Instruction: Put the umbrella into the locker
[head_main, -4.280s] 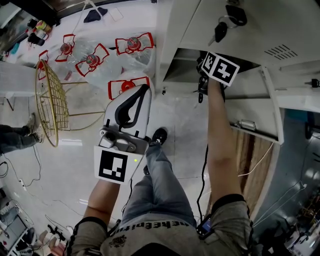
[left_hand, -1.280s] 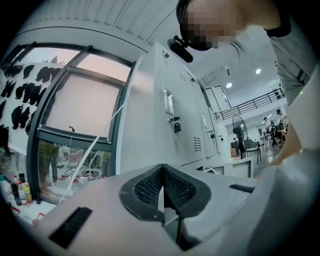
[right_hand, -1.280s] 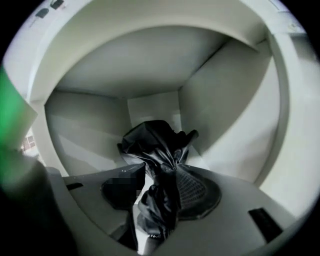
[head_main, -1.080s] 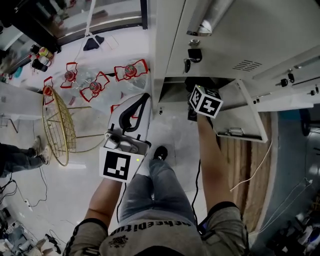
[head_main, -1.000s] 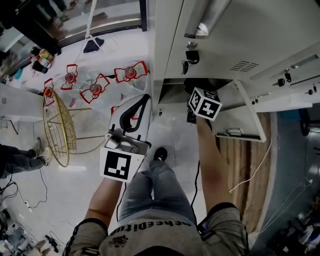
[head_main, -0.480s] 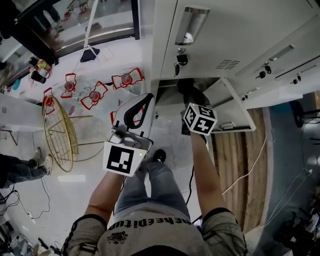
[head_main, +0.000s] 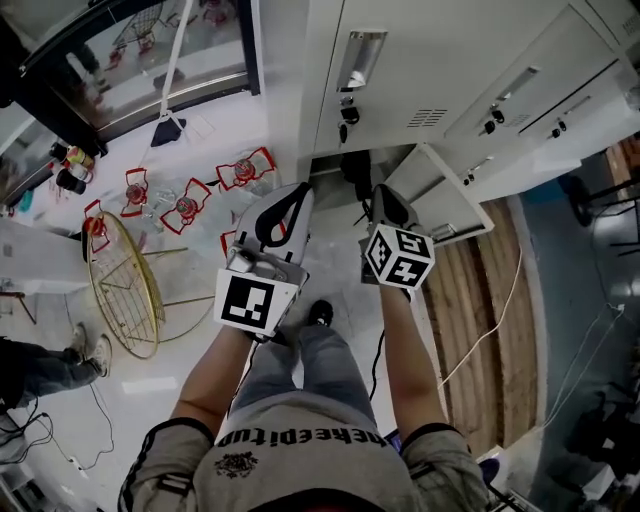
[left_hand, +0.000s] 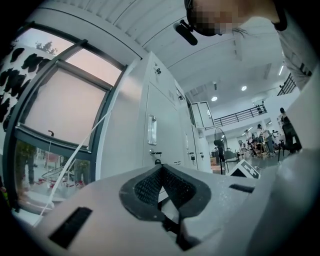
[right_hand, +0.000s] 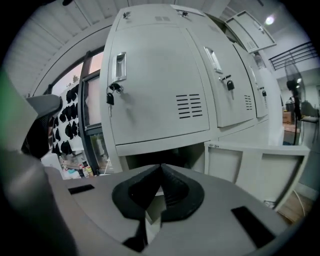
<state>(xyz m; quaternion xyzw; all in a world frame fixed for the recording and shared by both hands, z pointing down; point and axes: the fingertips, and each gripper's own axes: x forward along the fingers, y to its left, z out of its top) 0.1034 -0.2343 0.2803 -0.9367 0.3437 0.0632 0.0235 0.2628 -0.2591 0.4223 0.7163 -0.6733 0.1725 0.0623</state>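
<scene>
The white locker bank fills the top of the head view, and its bottom compartment (head_main: 335, 165) stands open with the door (head_main: 450, 190) swung out to the right. A dark shape (head_main: 355, 172) lies inside that compartment; I cannot tell whether it is the umbrella. My right gripper (head_main: 385, 203) hangs just in front of the opening, shut and empty. In the right gripper view the right gripper (right_hand: 161, 166) faces the dark opening (right_hand: 145, 161) and the door (right_hand: 255, 170). To its left my left gripper (head_main: 298, 192) is raised, shut and empty; its own view shows the left gripper (left_hand: 161, 169) beside the lockers.
Keys hang in the lock of the closed door above (head_main: 347, 108). A gold wire chair (head_main: 125, 290) and red-strapped clear bottles (head_main: 190, 200) stand on the floor at left. A white cable (head_main: 490, 310) trails over the wooden floor at right. Another person's legs (head_main: 40, 360) show far left.
The right gripper has drawn back out of the open compartment and risen. The left gripper has lifted too. The head view now looks further up the locker fronts.
</scene>
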